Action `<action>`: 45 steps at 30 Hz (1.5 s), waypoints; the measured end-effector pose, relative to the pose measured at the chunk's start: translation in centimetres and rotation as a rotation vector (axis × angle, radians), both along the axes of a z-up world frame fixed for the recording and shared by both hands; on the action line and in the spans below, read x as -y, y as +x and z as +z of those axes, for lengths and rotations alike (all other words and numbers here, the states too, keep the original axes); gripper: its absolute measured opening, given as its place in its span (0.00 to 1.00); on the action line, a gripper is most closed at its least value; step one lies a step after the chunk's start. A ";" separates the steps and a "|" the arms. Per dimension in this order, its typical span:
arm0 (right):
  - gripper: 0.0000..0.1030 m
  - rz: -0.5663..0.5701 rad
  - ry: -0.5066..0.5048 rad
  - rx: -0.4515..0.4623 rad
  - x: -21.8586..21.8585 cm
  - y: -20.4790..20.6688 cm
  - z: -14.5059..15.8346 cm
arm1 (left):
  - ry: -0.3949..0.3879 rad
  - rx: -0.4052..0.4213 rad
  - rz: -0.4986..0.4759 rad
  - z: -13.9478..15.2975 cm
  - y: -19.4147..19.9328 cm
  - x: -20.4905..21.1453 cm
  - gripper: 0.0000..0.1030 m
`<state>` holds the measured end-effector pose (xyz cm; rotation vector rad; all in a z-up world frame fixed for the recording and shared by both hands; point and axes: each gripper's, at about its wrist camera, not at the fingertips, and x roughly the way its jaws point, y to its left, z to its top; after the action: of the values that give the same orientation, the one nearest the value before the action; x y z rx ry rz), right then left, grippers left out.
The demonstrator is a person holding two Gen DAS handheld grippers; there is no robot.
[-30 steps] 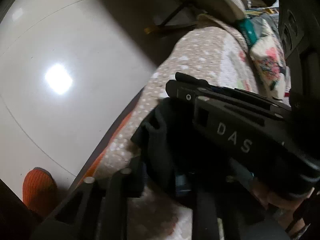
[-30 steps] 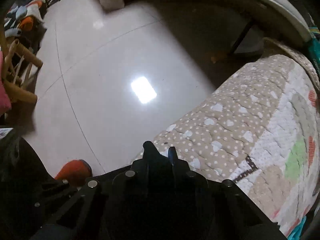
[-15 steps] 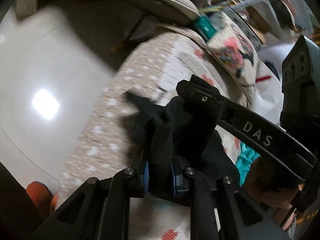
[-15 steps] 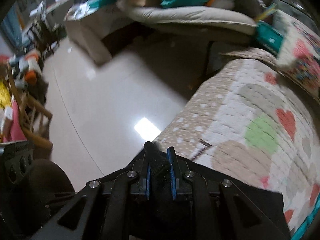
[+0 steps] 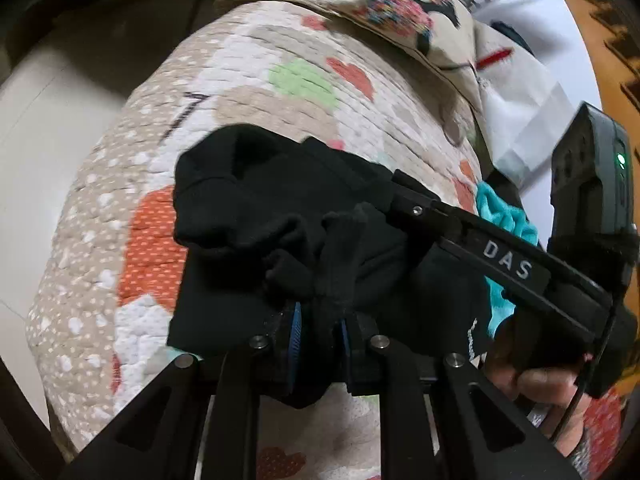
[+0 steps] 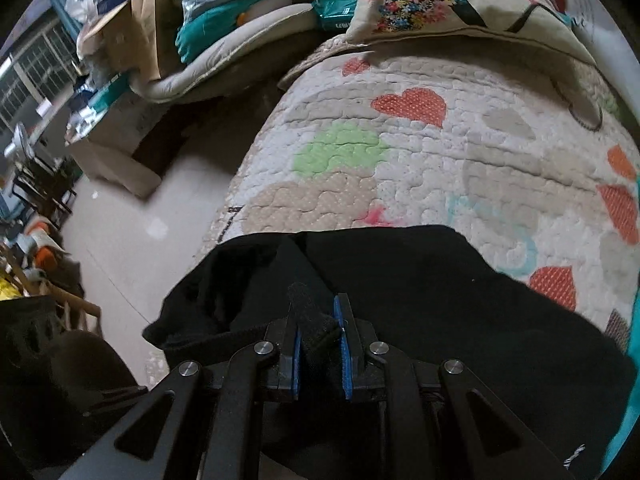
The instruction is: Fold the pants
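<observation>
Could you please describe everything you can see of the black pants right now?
The black pants look like soft, matte knit fabric, bunched and creased rather than flat. They lie over the heart-patterned quilt near its edge by the floor. The left tongs are shut on a gathered fold, with a rounded, cuff-like opening sticking out beyond. The right tongs are shut on another ridge of the cloth. A small white mark shows low on the fabric; whether it is a label cannot be told.

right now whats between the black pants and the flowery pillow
In the right wrist view, only bare quilt with its heart patches lies between the black pants and the flowery pillow; nothing else sits on that stretch.
</observation>
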<state>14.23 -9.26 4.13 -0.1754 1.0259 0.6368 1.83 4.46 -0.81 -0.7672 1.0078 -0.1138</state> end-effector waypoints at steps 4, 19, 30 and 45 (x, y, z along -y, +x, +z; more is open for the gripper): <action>0.16 0.093 -0.002 0.011 -4.4 -0.6 0.4 | -0.062 -0.012 0.134 -0.7 -1.3 -4.3 0.16; 0.68 0.346 -0.413 0.027 -21.1 -0.2 -7.6 | -0.276 -0.137 0.342 -8.9 -4.6 -12.7 0.25; 0.12 0.451 -0.565 0.050 -24.6 -3.7 -10.1 | -0.290 -0.100 0.266 -8.4 -3.7 -12.7 0.17; 0.10 0.253 -0.281 0.113 -13.4 -2.4 0.3 | -0.175 0.034 0.073 0.1 -1.8 -4.7 0.15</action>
<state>11.79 4.17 4.42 -0.5886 0.9889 0.7003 0.07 9.20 -0.69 -0.9576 0.9443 -0.1526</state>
